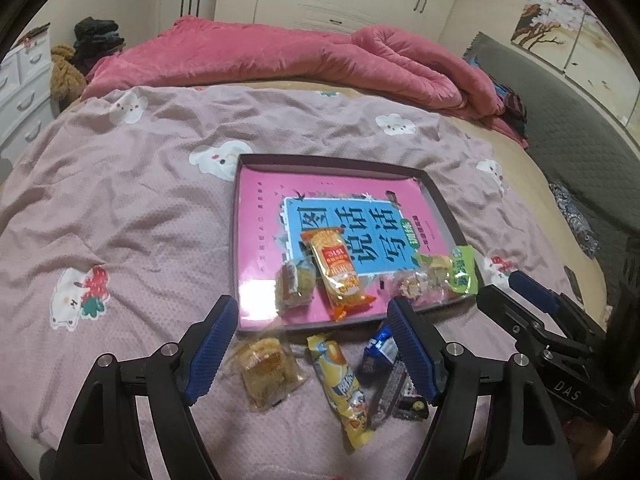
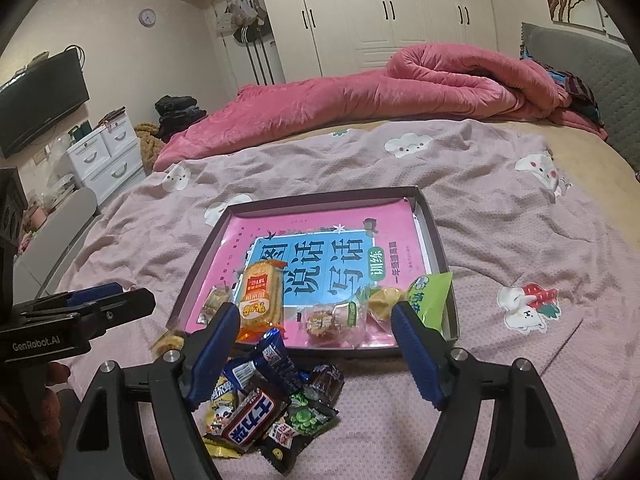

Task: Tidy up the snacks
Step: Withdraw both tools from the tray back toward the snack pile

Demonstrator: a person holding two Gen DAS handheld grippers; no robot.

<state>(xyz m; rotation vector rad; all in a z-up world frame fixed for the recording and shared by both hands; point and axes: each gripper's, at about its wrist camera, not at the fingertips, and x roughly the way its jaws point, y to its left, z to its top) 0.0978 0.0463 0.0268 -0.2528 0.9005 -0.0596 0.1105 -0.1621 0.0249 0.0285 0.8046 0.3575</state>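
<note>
Both the left gripper (image 1: 312,344) and right gripper (image 2: 316,350) were released; crowded snacks (image 2: 264,412) at lower centre risked a double pick.

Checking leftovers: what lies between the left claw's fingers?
In the left wrist view, the open left claw frames a clear-wrapped pastry and a yellow snack bar on the bedspread, untouched.

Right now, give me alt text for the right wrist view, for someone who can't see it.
Open right gripper hovers over a pile of wrapped snacks on a pink bedspread, nothing between its jaws. Just beyond sits a shallow box lined with a pink book, holding an orange cracker pack and a green packet. The left gripper shows at left.
</note>
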